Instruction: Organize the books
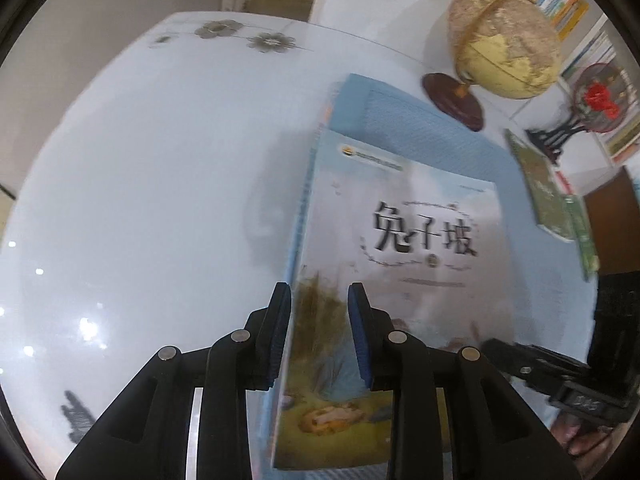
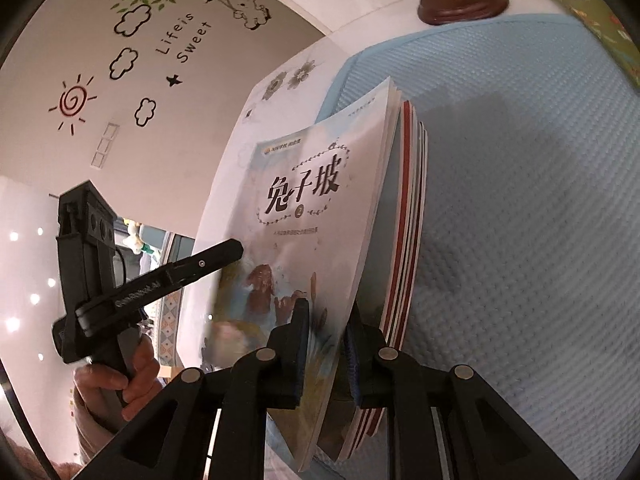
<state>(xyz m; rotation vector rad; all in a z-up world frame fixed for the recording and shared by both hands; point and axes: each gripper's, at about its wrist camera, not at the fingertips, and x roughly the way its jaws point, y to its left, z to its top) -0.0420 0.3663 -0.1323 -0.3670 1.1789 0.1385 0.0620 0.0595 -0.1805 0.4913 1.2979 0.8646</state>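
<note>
White glossy tabletop (image 1: 140,200), printed with grey flowers at its far edge, fills the left wrist view; a beige wall with cartoon decals (sun, clouds, lettering) backs the right wrist view. On the table lies a pale blue dimpled foam mat (image 2: 520,200), soft and textured. Beyond it stand a beige antique-style globe on a dark wooden base (image 1: 504,40) and, at the mat's far right edge, a green-covered flat book (image 1: 544,192).

Centre: a stack of thin paperback books (image 2: 404,248), red and white edges showing, topped by a pale picture book with black Chinese title characters (image 1: 400,220). The stack sits over the mat, its long axis running away from both cameras; whether its underside fully touches the mat cannot be told.

The left gripper (image 1: 320,336), black with blue pads, straddles the near left edge of the stack, jaws narrow around the spine side; pad contact looks likely but is not certain. The right gripper (image 2: 328,344) pinches the top book's near right margin, jaws narrowly set, apparently with the cover between them. A person's hand (image 2: 116,380) holds the left gripper's handle.

Judgement: both grippers bracket the stack's near short end from opposite sides, so the coming move likely squares or releases it.
</note>
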